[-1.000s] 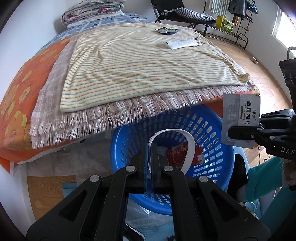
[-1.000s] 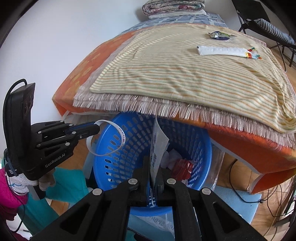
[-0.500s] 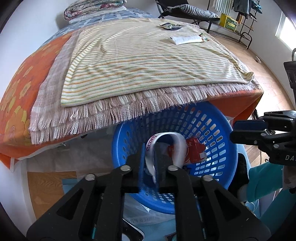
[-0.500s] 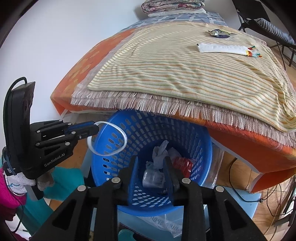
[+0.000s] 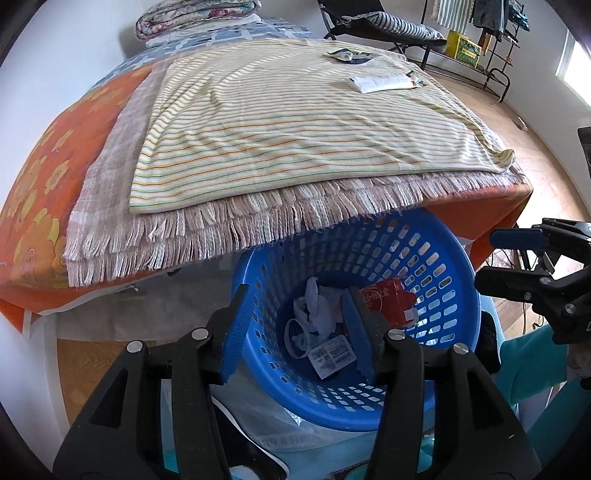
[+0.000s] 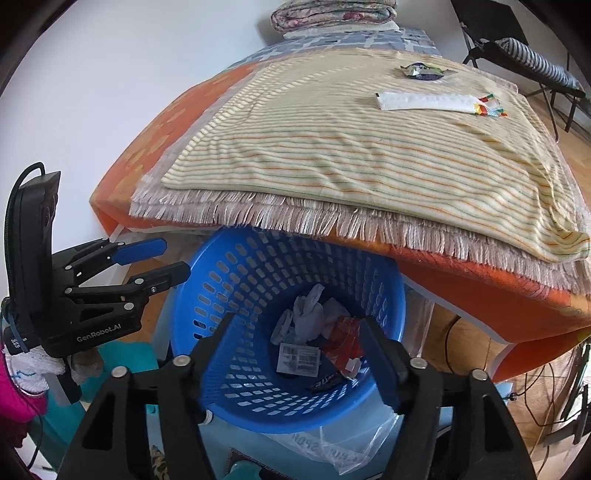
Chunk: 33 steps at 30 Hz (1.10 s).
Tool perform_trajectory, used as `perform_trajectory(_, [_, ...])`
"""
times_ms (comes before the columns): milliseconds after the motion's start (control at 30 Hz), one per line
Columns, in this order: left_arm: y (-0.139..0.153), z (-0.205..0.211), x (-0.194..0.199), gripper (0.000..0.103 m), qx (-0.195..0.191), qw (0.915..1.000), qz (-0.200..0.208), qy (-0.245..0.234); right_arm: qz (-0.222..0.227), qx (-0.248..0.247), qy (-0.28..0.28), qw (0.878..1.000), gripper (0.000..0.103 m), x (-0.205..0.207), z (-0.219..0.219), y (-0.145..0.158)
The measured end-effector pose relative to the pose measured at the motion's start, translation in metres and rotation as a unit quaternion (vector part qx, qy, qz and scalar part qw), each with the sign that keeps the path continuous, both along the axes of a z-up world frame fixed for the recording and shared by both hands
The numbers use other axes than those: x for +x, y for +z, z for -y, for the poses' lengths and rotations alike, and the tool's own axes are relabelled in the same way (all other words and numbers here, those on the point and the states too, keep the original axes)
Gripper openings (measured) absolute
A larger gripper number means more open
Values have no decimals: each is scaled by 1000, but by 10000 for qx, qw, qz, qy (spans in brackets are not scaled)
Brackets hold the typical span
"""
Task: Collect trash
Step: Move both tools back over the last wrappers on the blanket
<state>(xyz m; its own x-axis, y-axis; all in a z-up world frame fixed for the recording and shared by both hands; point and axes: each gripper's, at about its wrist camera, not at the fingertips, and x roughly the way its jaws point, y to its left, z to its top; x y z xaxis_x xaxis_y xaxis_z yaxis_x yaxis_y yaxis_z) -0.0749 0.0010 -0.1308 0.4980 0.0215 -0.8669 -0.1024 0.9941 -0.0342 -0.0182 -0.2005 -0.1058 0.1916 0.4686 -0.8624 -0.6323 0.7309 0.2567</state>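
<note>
A blue perforated basket (image 5: 436,266) (image 6: 236,280) sits under the bed's fringed edge. It holds crumpled white trash (image 5: 317,310) (image 6: 306,317), a red wrapper (image 5: 388,299) (image 6: 343,339), a white labelled packet (image 5: 332,356) (image 6: 299,358) and a white band (image 5: 295,338). My left gripper (image 5: 299,332) is open and empty above the basket; it also shows at the left of the right wrist view (image 6: 173,258). My right gripper (image 6: 295,354) is open and empty over the basket, seen at the right of the left wrist view (image 5: 487,254). A white tube-like packet (image 5: 384,83) (image 6: 428,101) and a dark wrapper (image 5: 347,55) (image 6: 421,70) lie on the bed.
The bed carries a striped cloth (image 5: 295,122) (image 6: 369,147) over a fringed blanket and orange sheet. Folded quilts (image 5: 195,18) lie at its far end. A clear plastic bag (image 6: 351,446) lies under the basket. A chair (image 6: 532,62) and a rack stand beyond the bed.
My left gripper opened and the white band dropped into the basket. My right gripper, which let go of the white packet earlier, opened wider. Both packet and band now lie in the basket.
</note>
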Motion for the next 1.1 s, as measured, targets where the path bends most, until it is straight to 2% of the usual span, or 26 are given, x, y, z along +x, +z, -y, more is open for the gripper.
perform_trajectory(100, [0, -1, 1, 54, -22, 10000, -14, 11, 91, -63, -37, 9999, 85, 0, -1, 2])
perform_trajectory(200, [0, -1, 0, 60, -11, 10000, 13, 19, 178, -155, -95, 9997, 88, 1, -1, 3])
perform_trajectory(433, [1, -4, 5, 60, -109, 9999, -22, 57, 295, -308, -256, 9988, 93, 6, 1, 5])
perform_trajectory(600, [7, -5, 14, 60, -204, 9998, -8, 36, 424, -330, -383, 9978, 101, 12, 3, 13])
perform_trajectory(767, [18, -4, 26, 60, -211, 9997, 62, -46, 573, -169, -595, 9964, 101, 25, 9, 27])
perform_trajectory(967, [31, -7, 46, 60, -393, 9991, 137, -53, 746, 61, -1008, 9921, 102, 50, 21, 43])
perform_trajectory(1100, [42, -3, 64, 60, -276, 9992, 194, -208, 800, 254, -1253, 9886, 102, 69, 28, 52])
